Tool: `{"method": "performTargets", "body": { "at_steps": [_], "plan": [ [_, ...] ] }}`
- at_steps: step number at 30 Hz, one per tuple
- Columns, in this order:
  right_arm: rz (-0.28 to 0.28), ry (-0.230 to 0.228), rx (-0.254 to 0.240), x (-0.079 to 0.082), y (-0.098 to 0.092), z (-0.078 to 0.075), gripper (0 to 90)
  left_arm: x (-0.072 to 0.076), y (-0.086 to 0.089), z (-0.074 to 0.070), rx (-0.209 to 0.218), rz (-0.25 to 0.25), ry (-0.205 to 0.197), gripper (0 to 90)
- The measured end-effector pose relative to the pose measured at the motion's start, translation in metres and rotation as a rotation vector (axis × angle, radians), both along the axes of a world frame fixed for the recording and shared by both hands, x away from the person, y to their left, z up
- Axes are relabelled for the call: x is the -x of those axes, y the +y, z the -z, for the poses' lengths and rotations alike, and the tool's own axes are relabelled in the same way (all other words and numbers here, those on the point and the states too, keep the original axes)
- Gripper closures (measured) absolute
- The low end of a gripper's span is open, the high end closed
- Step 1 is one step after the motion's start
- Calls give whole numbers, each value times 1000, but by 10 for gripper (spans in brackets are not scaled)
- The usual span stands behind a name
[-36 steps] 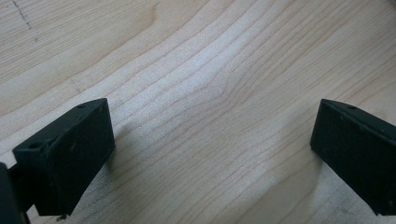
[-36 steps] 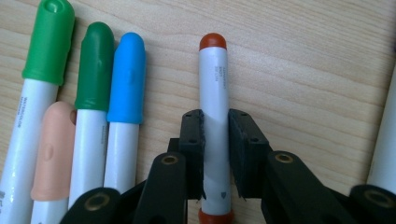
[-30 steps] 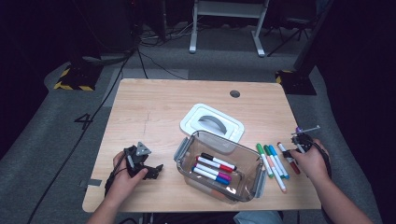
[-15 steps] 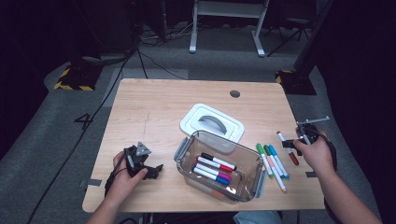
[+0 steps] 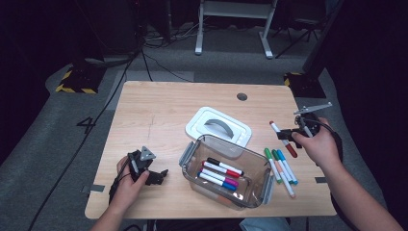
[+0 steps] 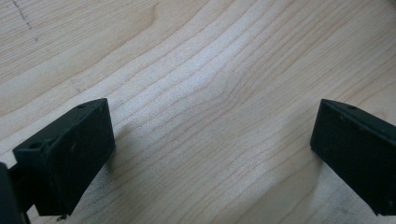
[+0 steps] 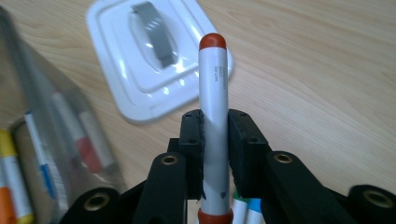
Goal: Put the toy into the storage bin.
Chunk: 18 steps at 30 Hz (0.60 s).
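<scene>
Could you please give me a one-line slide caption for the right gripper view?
Right gripper clamps a red-capped white marker above the wooden table, white lid beyond.

The wooden table is evenly lit from overhead while the surrounding floor is left dark. The container is rendered blurred in the right gripper view, and soft shadows are cast beneath the jaws.
</scene>
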State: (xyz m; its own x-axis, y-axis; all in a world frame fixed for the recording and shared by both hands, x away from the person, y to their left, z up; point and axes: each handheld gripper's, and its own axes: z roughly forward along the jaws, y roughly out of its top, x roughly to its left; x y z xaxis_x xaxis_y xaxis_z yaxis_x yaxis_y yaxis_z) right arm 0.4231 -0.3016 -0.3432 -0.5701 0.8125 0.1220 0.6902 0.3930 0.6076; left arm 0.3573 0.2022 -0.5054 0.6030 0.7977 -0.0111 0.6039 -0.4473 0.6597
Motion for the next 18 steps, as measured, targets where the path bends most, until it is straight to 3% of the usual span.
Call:
{"method": "performTargets", "body": {
  "at_steps": [8, 18],
  "plan": [
    [-138, -5, -30, 13, 45, -22, 770, 0, 0, 0, 2, 1, 1, 2],
    [-292, 6, -48, 24, 90, -31, 769, -2, 0, 0, 5, 12, 2, 1]
  ]
}}
